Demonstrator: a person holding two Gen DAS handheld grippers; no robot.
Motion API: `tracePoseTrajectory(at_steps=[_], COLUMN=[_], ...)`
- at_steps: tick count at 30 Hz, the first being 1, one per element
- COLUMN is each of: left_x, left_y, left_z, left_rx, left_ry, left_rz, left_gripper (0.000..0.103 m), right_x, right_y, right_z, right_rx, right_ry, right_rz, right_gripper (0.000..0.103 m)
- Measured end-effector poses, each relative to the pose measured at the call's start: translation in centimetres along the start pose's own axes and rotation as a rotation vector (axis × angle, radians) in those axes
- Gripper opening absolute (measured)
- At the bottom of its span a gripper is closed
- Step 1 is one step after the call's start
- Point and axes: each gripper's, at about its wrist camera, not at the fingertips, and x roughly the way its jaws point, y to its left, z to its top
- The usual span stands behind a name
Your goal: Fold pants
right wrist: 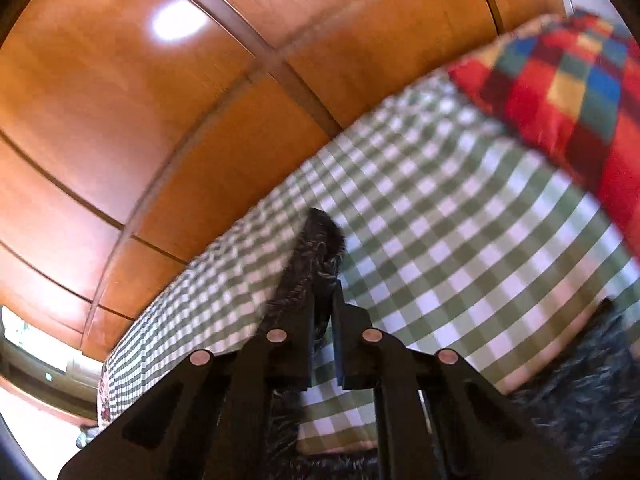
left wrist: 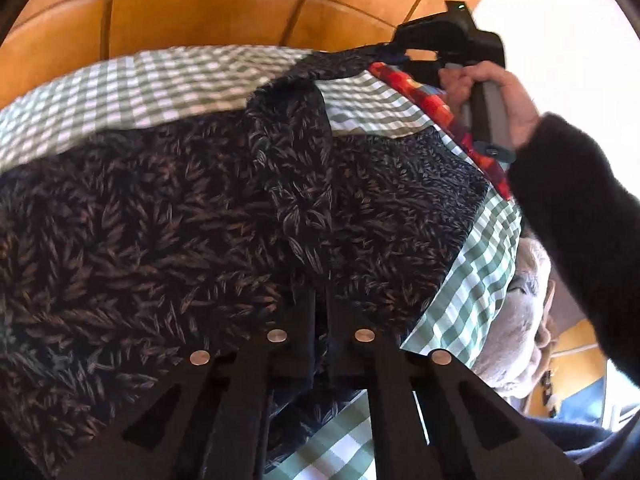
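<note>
The pants (left wrist: 168,208) are dark navy with a leaf print and lie spread over a green checked bedcover (left wrist: 132,88). My left gripper (left wrist: 321,296) is shut on the pants' near edge. In the left wrist view my right gripper (left wrist: 394,48) is at the far right, shut on a corner of the pants and pulling it up into a taut ridge. In the right wrist view my right gripper (right wrist: 323,292) is shut on that pants fabric (right wrist: 316,240), lifted above the bedcover (right wrist: 440,208).
A red, blue and yellow checked pillow (right wrist: 560,92) lies at the head of the bed; it also shows in the left wrist view (left wrist: 416,84). An orange wooden panelled wardrobe (right wrist: 140,100) stands behind the bed. A grey fluffy item (left wrist: 516,320) is beside the bed at the right.
</note>
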Motion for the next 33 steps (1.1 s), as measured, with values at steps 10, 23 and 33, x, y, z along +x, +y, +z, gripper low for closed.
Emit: tracePoseTrajectory(at_steps=[10, 23, 33], left_x=[-1.5, -0.1, 0.5], left_y=[-3.2, -4.6, -2.9], left_z=[-1.3, -2.4, -2.9], left_rx=[0.203, 0.294, 0.192], left_ry=[-0.021, 0.014, 0.055], left_rz=[0.051, 0.101, 0.019], left_gripper=[0.002, 0.002, 0.008], right_x=[-12.0, -13.0, -13.3], right_y=[-4.7, -17.3, -17.4], right_z=[-1.7, -8.8, -9.7], right_rx=[-0.050, 0.179, 0.173], right_ry=[-0.101, -0.052, -0.045], right_rz=[-0.068, -0.237, -0.291], right_gripper=[0.006, 0.006, 0.006])
